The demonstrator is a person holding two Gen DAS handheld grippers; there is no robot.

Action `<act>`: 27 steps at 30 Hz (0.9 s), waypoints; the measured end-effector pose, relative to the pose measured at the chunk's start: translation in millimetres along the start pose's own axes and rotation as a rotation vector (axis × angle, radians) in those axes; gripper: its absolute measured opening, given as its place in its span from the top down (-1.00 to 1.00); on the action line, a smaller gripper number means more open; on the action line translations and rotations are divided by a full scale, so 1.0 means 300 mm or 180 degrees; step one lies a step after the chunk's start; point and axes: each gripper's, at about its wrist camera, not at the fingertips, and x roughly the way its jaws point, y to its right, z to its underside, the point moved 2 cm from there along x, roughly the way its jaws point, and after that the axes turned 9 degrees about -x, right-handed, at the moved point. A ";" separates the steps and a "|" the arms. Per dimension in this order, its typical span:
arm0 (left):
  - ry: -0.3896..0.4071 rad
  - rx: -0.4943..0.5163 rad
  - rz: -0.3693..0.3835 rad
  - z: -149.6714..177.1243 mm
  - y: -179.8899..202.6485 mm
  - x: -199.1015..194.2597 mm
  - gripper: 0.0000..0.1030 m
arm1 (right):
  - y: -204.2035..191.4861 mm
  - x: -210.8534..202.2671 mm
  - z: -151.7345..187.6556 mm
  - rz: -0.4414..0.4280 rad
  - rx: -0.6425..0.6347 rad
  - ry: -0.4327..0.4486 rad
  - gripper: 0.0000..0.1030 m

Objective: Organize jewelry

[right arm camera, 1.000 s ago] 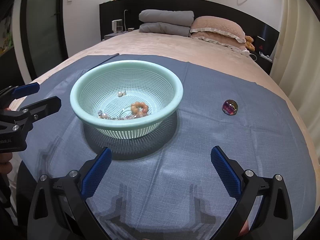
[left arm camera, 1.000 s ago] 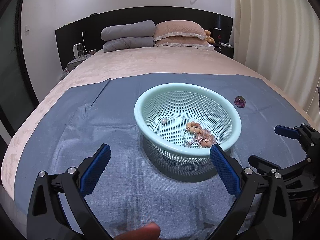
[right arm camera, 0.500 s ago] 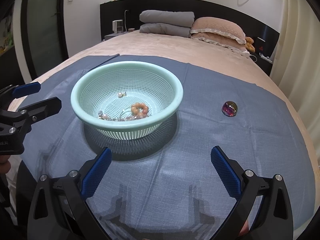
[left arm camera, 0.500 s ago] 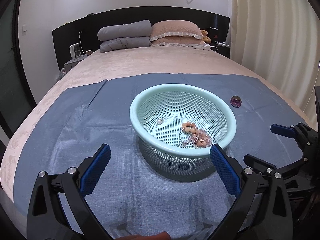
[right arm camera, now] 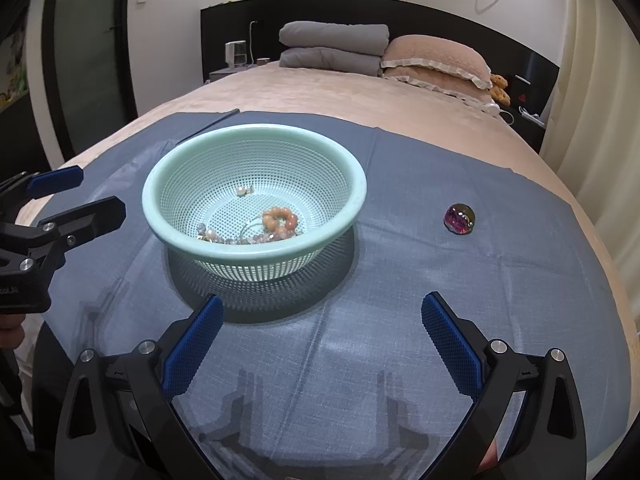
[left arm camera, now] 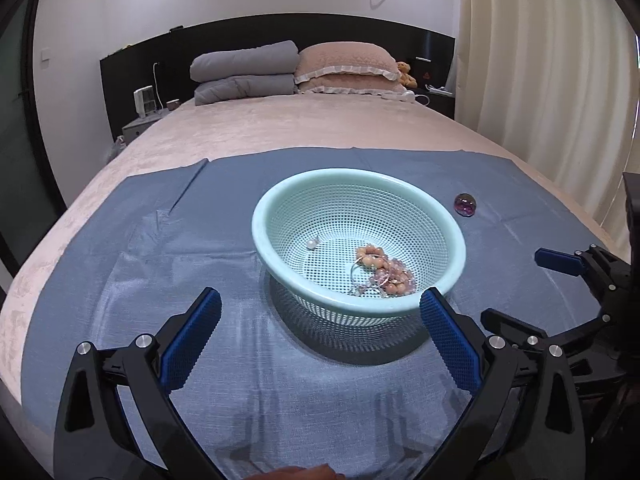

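Beaded bracelets [left arm camera: 380,272] lie in heap inside mint plastic basket [right arm camera: 352,176] full of small holes; lone pearl piece [left arm camera: 312,243] beside them. Shiny purple gem [right arm camera: 459,219] sits alone on blue cloth [right arm camera: 420,280], right of basket. Left gripper [left arm camera: 320,344] wide open, holding nothing, near basket rim. Right gripper [right arm camera: 320,344] wide open, empty, above cloth. Cloth covers soft beige bed [left arm camera: 300,128]; pillows [left arm camera: 344,64] at dark headboard.
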 end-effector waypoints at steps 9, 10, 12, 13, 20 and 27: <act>0.0036 -0.0249 0.0001 -0.001 -0.034 -0.001 -0.89 | 0.001 0.001 0.003 0.0004 0.0013 -0.0008 -0.85; 0.0043 -0.0229 -0.0004 0.001 -0.030 -0.001 -0.89 | 0.001 0.001 0.002 0.0004 0.0012 -0.0009 -0.85; 0.0040 -0.0167 -0.0023 0.003 -0.023 -0.002 -0.89 | -0.001 0.001 0.001 -0.0001 0.0004 -0.0008 -0.85; 0.0042 -0.0136 -0.0043 0.004 -0.019 -0.001 -0.89 | -0.002 0.001 0.001 -0.0002 0.0001 -0.0007 -0.85; 0.0072 -0.0002 -0.0089 0.008 -0.002 0.000 -0.89 | 0.005 0.003 0.003 0.0000 0.0008 -0.0013 -0.85; 0.0162 0.0206 -0.0234 0.014 0.023 -0.003 -0.89 | 0.002 0.008 0.002 -0.0006 -0.0001 -0.0018 -0.85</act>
